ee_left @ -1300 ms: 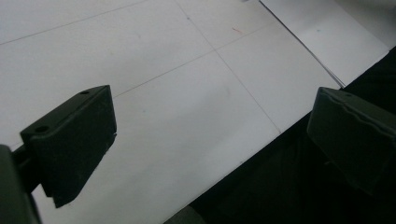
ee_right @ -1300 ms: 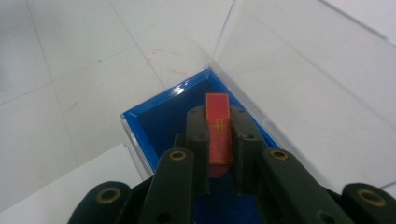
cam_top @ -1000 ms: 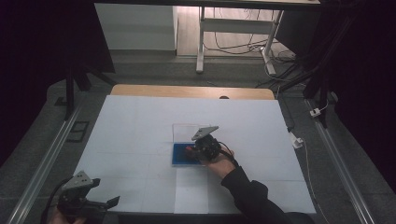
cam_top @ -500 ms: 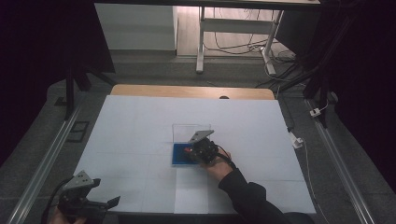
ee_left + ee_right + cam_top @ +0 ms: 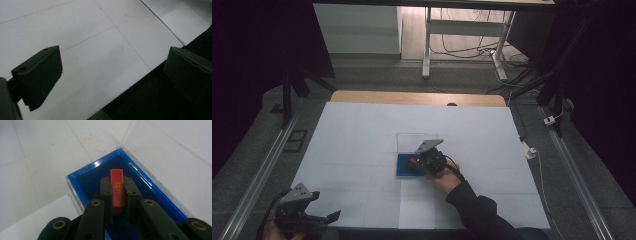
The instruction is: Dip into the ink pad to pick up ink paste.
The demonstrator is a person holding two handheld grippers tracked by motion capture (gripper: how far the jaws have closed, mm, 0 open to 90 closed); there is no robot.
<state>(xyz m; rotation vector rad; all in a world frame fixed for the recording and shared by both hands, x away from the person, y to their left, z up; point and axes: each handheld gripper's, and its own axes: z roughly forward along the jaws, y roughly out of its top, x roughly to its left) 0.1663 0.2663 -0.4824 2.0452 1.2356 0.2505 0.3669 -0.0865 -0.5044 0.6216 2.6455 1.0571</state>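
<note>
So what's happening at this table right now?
A person holds a hand-held gripper in each hand. The right hand-held gripper is shut on a small red block inside a blue tray with a clear lid, mid-table. The left hand-held gripper waits open at the table's near edge, holding nothing.

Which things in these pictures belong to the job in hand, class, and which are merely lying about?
In the job:
- right gripper, shut on the red card
- red card, held over the blue tray
- blue tray with its clear lid standing open

Lying about:
- left gripper, open, idle at the table's near edge
- white table sheet
- cables on the floor beyond
</note>
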